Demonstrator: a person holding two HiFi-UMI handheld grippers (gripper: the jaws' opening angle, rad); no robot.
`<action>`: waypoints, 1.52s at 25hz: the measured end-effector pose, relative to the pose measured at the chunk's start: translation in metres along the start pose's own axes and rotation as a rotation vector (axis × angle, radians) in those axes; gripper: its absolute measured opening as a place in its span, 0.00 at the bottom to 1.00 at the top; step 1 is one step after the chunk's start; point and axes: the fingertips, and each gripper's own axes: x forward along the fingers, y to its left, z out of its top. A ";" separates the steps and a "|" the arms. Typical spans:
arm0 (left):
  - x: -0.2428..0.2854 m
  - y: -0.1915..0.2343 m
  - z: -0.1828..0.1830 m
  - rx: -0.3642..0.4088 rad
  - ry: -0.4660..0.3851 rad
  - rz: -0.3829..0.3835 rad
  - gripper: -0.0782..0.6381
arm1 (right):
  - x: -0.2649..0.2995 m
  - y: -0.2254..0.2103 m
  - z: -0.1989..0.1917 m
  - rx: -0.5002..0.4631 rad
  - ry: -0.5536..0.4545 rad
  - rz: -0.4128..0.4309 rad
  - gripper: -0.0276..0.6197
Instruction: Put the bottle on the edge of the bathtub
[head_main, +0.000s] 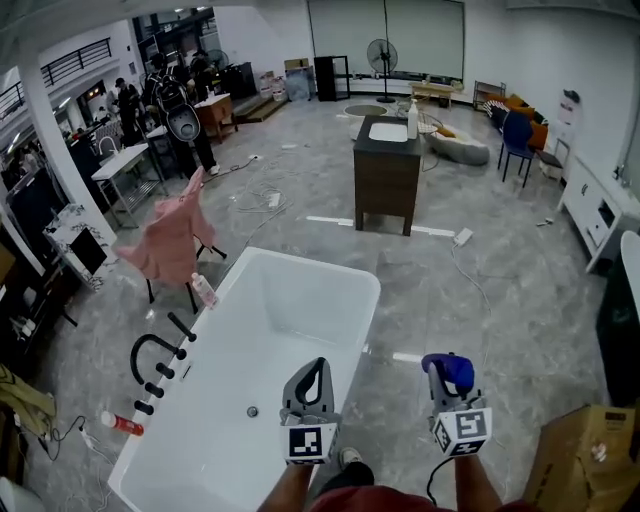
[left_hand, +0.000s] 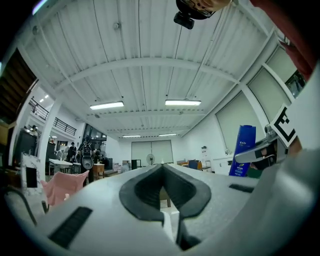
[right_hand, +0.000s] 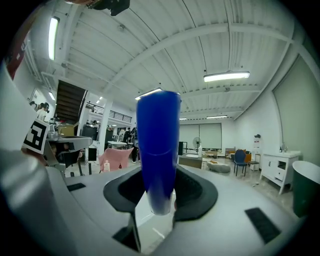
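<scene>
One white bathtub (head_main: 352, 290) fills the lower left of the head view, and two grippers hang in front of it. The left gripper (head_main: 318, 372) sits over the tub's near right rim with its jaws closed tip to tip and nothing between them. The right gripper (head_main: 447, 380) is over the grey floor (head_main: 480, 300), to the right of the tub and clear of its rim. Its jaws are clamped on the one blue bottle (right_hand: 158, 150), which stands upright between the pads – in the air, not yet on the tub's edge.

Three other bottles show. One small pale bottle (head_main: 203, 290) is at the tub's far left rim, though whether it rests on the rim cannot be told. One red-and-white bottle (head_main: 122, 423) lies on the floor by the tub's near left corner, and one white bottle (head_main: 412, 120) stands on the dark cabinet (head_main: 385, 185) further back. One black tap fitting (head_main: 150, 362) curves up beside the tub's left side.

Behind that are one pink garment (head_main: 170, 240) draped over a chair, one standing fan (head_main: 383, 55), one blue chair (head_main: 517, 135) and one cardboard box (head_main: 585, 462) at the lower right – all well apart from the grippers
</scene>
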 end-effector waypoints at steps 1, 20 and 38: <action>0.014 0.008 -0.004 0.002 0.004 0.003 0.12 | 0.017 -0.001 0.003 -0.004 0.002 0.004 0.27; 0.123 0.132 -0.048 0.015 0.034 0.166 0.12 | 0.218 0.034 0.008 -0.014 0.051 0.171 0.27; 0.322 0.054 -0.068 0.078 0.078 0.338 0.12 | 0.383 -0.137 0.008 -0.021 -0.021 0.364 0.27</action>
